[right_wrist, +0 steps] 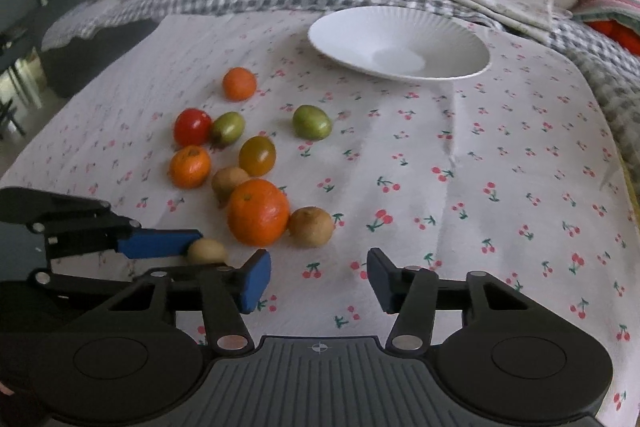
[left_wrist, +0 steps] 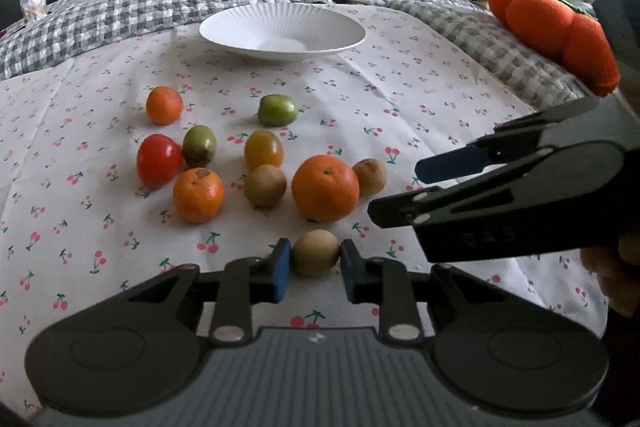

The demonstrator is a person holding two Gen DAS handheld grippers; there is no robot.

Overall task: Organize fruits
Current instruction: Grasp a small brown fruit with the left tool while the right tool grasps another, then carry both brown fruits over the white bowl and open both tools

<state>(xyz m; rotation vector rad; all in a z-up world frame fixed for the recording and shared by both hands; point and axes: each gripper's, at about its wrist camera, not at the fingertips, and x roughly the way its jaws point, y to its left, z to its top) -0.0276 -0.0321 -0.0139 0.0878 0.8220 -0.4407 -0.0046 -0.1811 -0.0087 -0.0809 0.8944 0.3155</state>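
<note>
The left gripper (left_wrist: 314, 265) is clamped on a small brown kiwi (left_wrist: 315, 253), one blue pad pressed to each side of it, low at 6 o'clock in the left wrist view. In the right wrist view the same kiwi (right_wrist: 206, 251) peeks out at 9 o'clock, at the tip of the left gripper's blue finger.

The right gripper (right_wrist: 319, 277) stands released, its pads apart with only cherry-print cloth (right_wrist: 460, 155) between them. Seen from the left wrist, it reaches in from 3 o'clock, near the big orange (left_wrist: 325, 187).

The other fruit lies in a loose cluster on the cloth. In the left wrist view, the big orange sits just past the held kiwi, at about 12 o'clock from it. A brown kiwi (left_wrist: 370, 177) touches the orange at its 2 o'clock side, and another kiwi (left_wrist: 265, 185) lies just beside it at 9 o'clock. A smaller orange (left_wrist: 198, 195) lies farther toward 9 o'clock. A red tomato (left_wrist: 159, 159) and a green fruit (left_wrist: 199, 145) touch each other above it. A yellow-green tomato (left_wrist: 264, 149), a second green fruit (left_wrist: 277, 110) and a small mandarin (left_wrist: 164, 105) lie farther off.

A white ribbed bowl (left_wrist: 240, 23) sits empty at 12 o'clock, well apart from the fruit, at the edge of a grey checked blanket (left_wrist: 120, 7).
</note>
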